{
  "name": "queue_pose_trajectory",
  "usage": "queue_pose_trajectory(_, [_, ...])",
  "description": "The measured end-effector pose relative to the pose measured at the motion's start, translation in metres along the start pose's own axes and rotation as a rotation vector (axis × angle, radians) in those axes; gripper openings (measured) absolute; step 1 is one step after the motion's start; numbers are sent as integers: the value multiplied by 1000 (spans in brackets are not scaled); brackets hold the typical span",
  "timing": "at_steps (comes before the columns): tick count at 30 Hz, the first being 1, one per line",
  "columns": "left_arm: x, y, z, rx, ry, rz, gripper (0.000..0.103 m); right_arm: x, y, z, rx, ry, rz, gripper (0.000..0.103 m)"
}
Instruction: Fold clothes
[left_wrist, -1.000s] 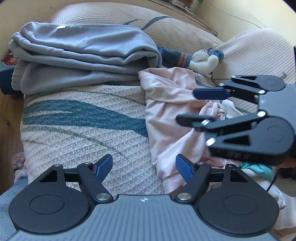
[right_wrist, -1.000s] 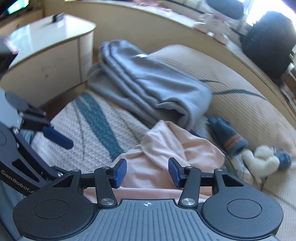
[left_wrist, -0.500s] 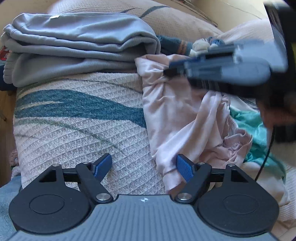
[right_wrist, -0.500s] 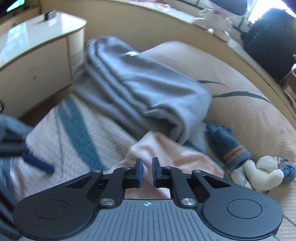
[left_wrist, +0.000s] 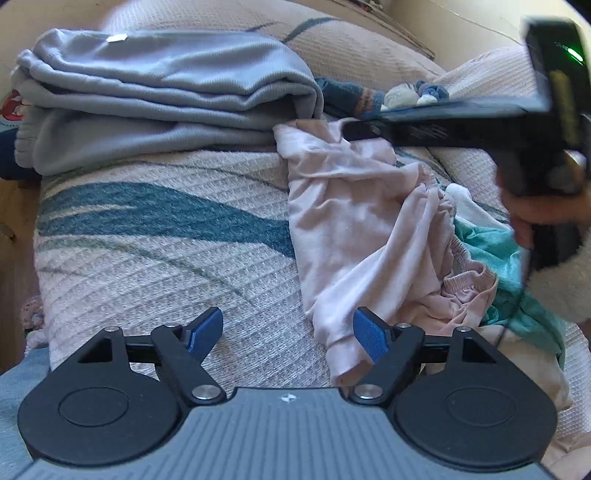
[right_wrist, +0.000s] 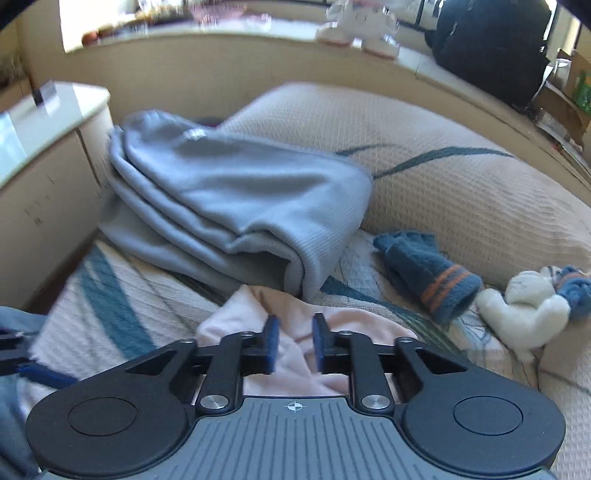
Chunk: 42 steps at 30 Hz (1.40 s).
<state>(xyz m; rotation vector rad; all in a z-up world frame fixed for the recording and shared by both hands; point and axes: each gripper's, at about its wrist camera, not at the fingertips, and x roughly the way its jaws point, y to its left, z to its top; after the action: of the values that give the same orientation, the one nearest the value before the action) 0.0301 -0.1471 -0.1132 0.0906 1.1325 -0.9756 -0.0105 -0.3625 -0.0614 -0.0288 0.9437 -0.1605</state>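
Right gripper (right_wrist: 294, 347), reaching farther up the bed (left_wrist: 155, 258) than a second ago, has narrowed its jaws around the crumpled pink garment (left_wrist: 354, 221)'s upper edge beside the folded grey garment (left_wrist: 166, 96); left gripper (left_wrist: 288, 332) stays wide, suggesting lifting to spread.

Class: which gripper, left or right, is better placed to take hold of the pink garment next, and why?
Right. The right gripper has pink garment between its narrowly parted fingers; the left gripper is wide open, mostly over the bedspread.

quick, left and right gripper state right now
Left gripper: open, holding nothing, by the pink garment.
Right gripper: part open, pink cloth between the pads, grip cannot be told.
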Motion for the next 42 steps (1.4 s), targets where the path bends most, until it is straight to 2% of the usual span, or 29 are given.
queue_pose_trajectory(1, [-4,1,0,-5,-14,-5,76,-8,1,-3,0,-7,11,33])
queue_pose_trajectory(3, [-11,2,1,-14,-42,-16,76,-23,5,-9,-16,-19,39,36])
queue_pose_trajectory(6, [-20,4,1,-27,-81,-37,77,-40,16,-18,-62,-36,70,37])
queue_pose_trajectory(10, [-15,-2,2,-13,-111,-77,74,-45,36,-25,-175,-17,87,37])
queue_pose_trajectory(13, [-5,-11,7,13,-121,-86,73,-36,49,-24,-266,-25,44,37])
queue_pose_trajectory(15, [7,-17,11,45,-96,-69,68,-27,54,-20,-296,-29,33,37])
queue_pose_trajectory(16, [14,-19,12,56,-76,-57,62,-21,55,-17,-305,-23,41,37])
queue_pose_trajectory(18, [27,-21,12,70,-27,-43,39,-8,59,-14,-336,-7,38,36])
queue_pose_trajectory(19, [34,-22,10,76,0,-39,34,0,61,-13,-355,3,26,32])
queue_pose_trajectory(20, [40,-22,8,73,19,-32,24,9,62,-13,-361,16,1,30])
queue_pose_trajectory(21, [44,-21,5,66,32,-27,21,15,61,-13,-358,24,-16,15])
queue_pose_trajectory(22, [44,-21,3,62,40,-26,20,19,58,-12,-349,25,-18,9])
queue_pose_trajectory(23, [43,-22,2,59,43,-27,18,22,55,-11,-336,24,-22,8])
queue_pose_trajectory(25, [42,-22,-1,52,55,-30,16,19,39,-2,-249,-15,-52,0])
queue_pose_trajectory(27, [41,-23,-3,48,73,-32,15,11,21,8,-156,-63,-61,0])
queue_pose_trajectory(29, [39,-24,-4,55,75,-32,15,9,7,18,-115,-83,-81,0])
queue_pose_trajectory(30, [37,-24,-4,56,75,-29,15,11,3,21,-102,-75,-71,0])
queue_pose_trajectory(32, [31,-23,-5,56,76,-21,15,14,2,20,-89,-24,4,0])
queue_pose_trajectory(33, [29,-22,-6,53,78,-20,15,11,5,16,-87,-22,27,1])
queue_pose_trajectory(35, [25,-18,-8,43,87,-22,15,4,10,8,-85,-16,50,12])
queue_pose_trajectory(37, [22,-23,-11,70,94,-13,15,-3,14,-1,-73,-15,48,38])
queue_pose_trajectory(39, [19,-30,-15,108,98,-5,15,-11,21,-9,-103,-28,44,48])
queue_pose_trajectory(42, [17,-36,-21,128,109,-13,15,-17,37,-15,-193,-34,57,50])
